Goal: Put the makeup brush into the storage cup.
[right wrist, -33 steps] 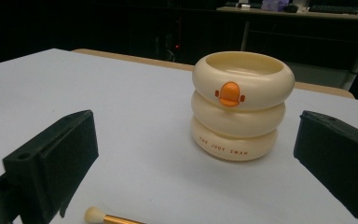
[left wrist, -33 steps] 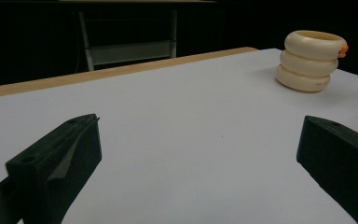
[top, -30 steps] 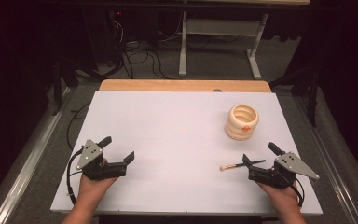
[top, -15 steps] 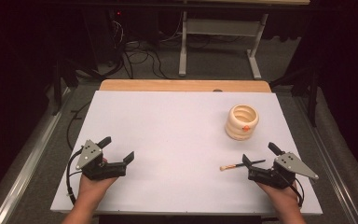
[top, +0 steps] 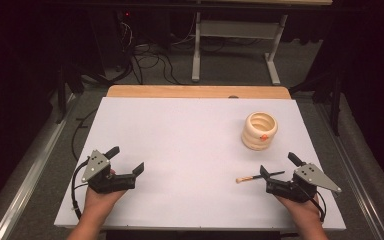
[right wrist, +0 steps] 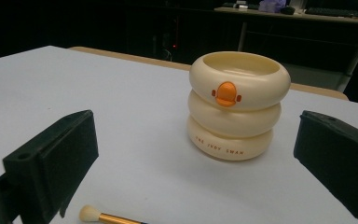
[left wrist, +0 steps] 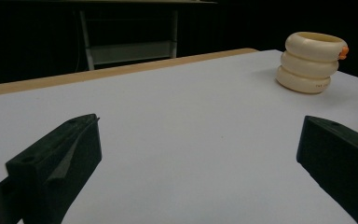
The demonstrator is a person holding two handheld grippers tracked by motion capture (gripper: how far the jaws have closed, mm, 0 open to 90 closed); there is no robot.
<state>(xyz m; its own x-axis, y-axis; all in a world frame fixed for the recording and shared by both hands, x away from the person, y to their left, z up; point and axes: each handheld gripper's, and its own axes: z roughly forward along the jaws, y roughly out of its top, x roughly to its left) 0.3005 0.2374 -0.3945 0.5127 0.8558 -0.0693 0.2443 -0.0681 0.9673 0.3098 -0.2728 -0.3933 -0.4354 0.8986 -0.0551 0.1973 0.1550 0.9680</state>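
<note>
White and bare, the counter [top: 180,150] lay under both grippers. The right gripper [top: 279,167] had its fingers [right wrist: 51,158] spread wide, empty, the slim gold-handled makeup brush [top: 252,177] lying just beside them, the cream ringed plastic holder with an orange duck bill [top: 259,130] farther off. The left gripper [top: 127,161] rested wide open too, well apart. Looked like the approach: next, close on the brush handle.

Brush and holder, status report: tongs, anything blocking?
Both tongs open, left and right, resting on table. Brush flat by right tongs. Ringed holder upright beyond. Path clear.
</note>
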